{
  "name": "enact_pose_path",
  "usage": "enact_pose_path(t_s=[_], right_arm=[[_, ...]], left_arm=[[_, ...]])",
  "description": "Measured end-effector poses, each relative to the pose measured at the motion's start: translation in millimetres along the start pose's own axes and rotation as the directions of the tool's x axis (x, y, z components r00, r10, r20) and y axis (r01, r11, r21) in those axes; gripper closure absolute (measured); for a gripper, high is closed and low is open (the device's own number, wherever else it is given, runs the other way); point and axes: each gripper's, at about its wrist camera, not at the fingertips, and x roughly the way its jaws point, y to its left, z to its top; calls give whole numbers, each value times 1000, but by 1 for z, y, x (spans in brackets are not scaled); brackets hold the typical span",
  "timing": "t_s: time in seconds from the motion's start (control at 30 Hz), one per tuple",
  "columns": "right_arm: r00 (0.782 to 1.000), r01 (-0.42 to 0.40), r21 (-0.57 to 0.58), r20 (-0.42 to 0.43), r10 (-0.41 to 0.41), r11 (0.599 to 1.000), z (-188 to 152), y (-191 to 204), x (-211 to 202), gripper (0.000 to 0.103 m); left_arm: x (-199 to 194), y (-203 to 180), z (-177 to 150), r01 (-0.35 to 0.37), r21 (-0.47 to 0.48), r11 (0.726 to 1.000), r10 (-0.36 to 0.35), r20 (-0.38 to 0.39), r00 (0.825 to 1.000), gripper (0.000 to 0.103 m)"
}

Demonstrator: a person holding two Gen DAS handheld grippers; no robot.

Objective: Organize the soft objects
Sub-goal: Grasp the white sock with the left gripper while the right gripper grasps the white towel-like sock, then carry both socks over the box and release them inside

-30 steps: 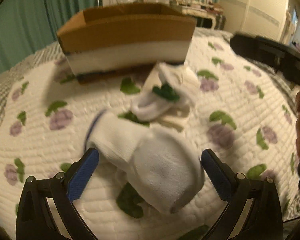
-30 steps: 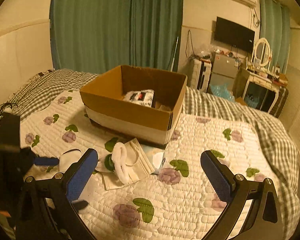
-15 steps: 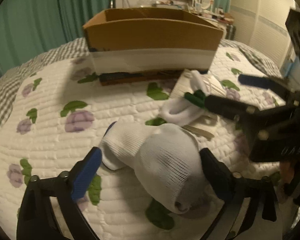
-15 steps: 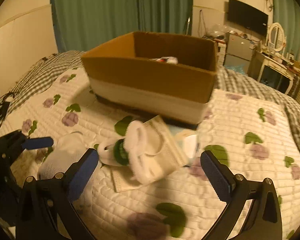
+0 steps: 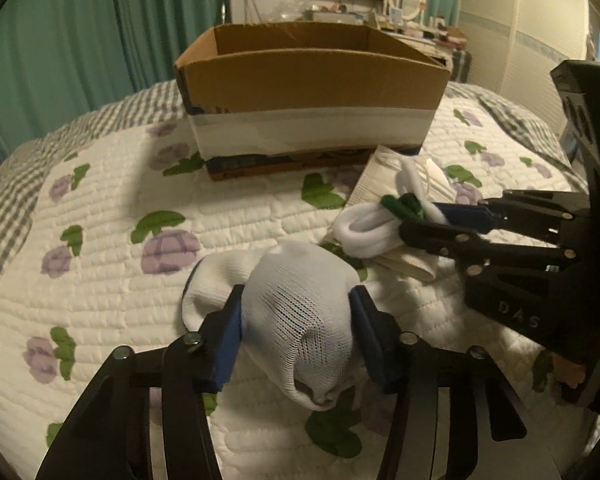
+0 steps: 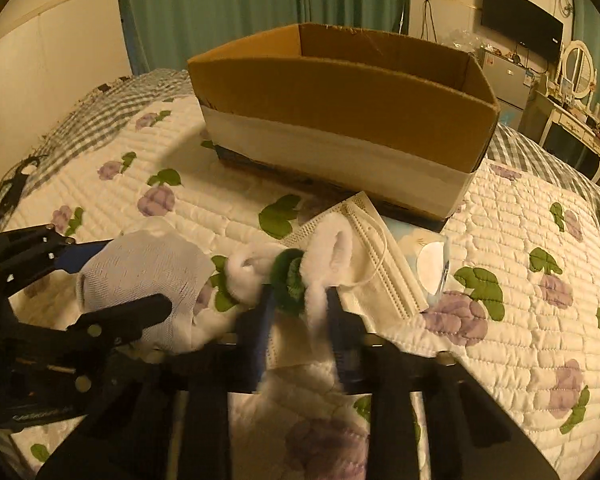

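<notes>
left wrist view: a white quilt [image 5: 100, 240] with purple flowers covers the bed, green curtains [image 5: 100, 28] behind; the left gripper [image 5: 296, 316] is clamped on a white sock [image 5: 300, 304] on the quilt, its long axis running toward the cardboard box [image 5: 312, 80]. right wrist view: the right gripper [image 6: 300, 312] pinches a white fluffy scrunchie [image 6: 320, 256] with a green band, lying crosswise on a face mask [image 6: 380, 268] before the box.

Box: the open brown cardboard box [image 5: 312, 80] stands on the quilted floral bedspread [image 5: 100, 248], behind everything else.
Mask: the pleated white face mask [image 6: 374, 248] lies just before the box.
Fluffy item: the white fluffy item with a green band [image 6: 296, 274] rests on the mask.
Sock: the white knitted sock [image 5: 300, 320] lies left of the fluffy item.
</notes>
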Motion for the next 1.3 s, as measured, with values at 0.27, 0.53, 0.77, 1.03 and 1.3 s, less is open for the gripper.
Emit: enact_pose_path(t_s=[0.27, 0.53, 0.77, 1.03, 1.3], right_arm=[[999, 16, -4, 48, -16, 1000, 0, 7, -31, 84], [988, 56, 6, 145, -57, 998, 17, 10, -81, 84], [967, 83, 19, 241, -86, 996, 42, 13, -123, 84], [932, 106, 16, 348, -105, 994, 72, 16, -167, 84], [892, 132, 20, 434, -127, 991, 99, 16, -196, 84]], left_arm=[[-12, 19, 7, -36, -51, 998, 37, 7, 999, 56], [-40, 44, 20, -74, -105, 992, 84, 87, 993, 56], [-71, 46, 40, -93, -91, 992, 109, 187, 976, 56], [-107, 49, 70, -49, -125, 991, 85, 298, 951, 56], [-135, 55, 100, -54, -136, 989, 104, 388, 916, 56]])
